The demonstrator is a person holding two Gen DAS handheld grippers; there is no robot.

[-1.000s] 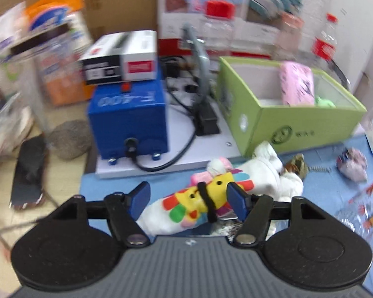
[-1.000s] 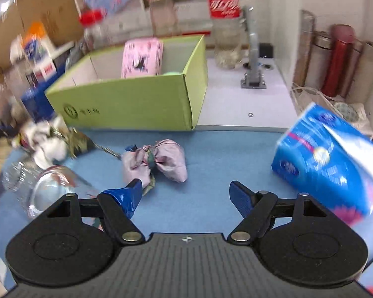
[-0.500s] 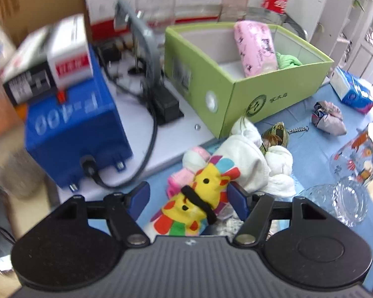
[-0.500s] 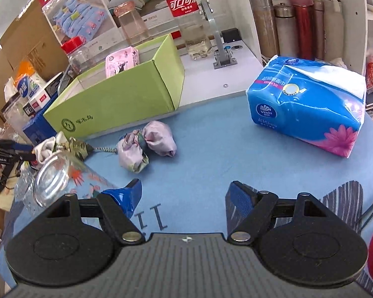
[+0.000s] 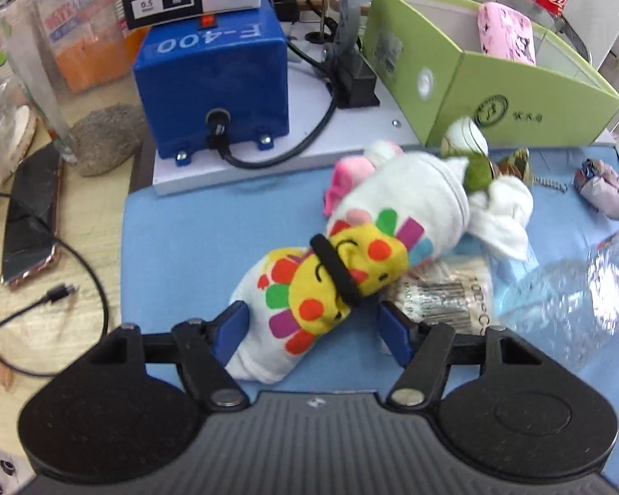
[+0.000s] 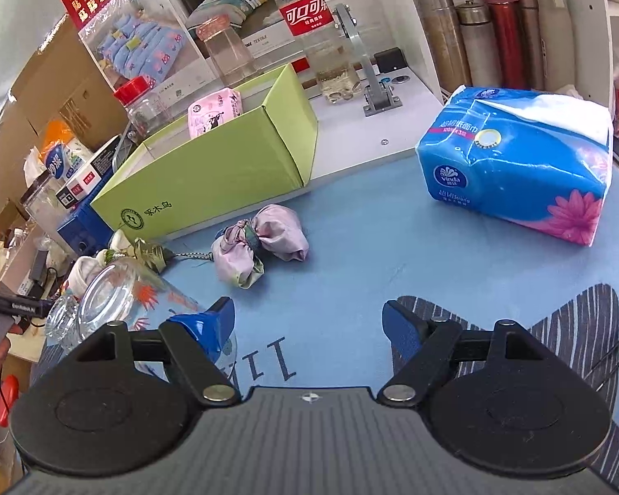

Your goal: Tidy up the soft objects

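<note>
A rolled white sock bundle with a yellow plush face and a black band (image 5: pixel 334 276) lies on the blue mat. My left gripper (image 5: pixel 313 330) is open, its blue fingers on either side of the bundle's near end. More white and pink soft pieces (image 5: pixel 495 206) lie behind it. A green box (image 5: pixel 516 99) holds a pink pouch (image 5: pixel 505 35). In the right wrist view my right gripper (image 6: pixel 307 330) is open and empty above the mat. A pink-grey cloth bundle (image 6: pixel 260 243) lies beyond it, in front of the green box (image 6: pixel 210 177).
A blue machine (image 5: pixel 214 74) with a cable stands at the back left. A phone (image 5: pixel 29 214) lies on the wooden desk. A clear glass jar (image 5: pixel 577 293) lies at the right. A blue tissue pack (image 6: pixel 516 165) sits at the right, thermos flasks (image 6: pixel 499 29) behind.
My left gripper has swung and moved closer so the sock bundle's near end lies between its fingers. My right gripper has pulled back and up from the cloth bundle.
</note>
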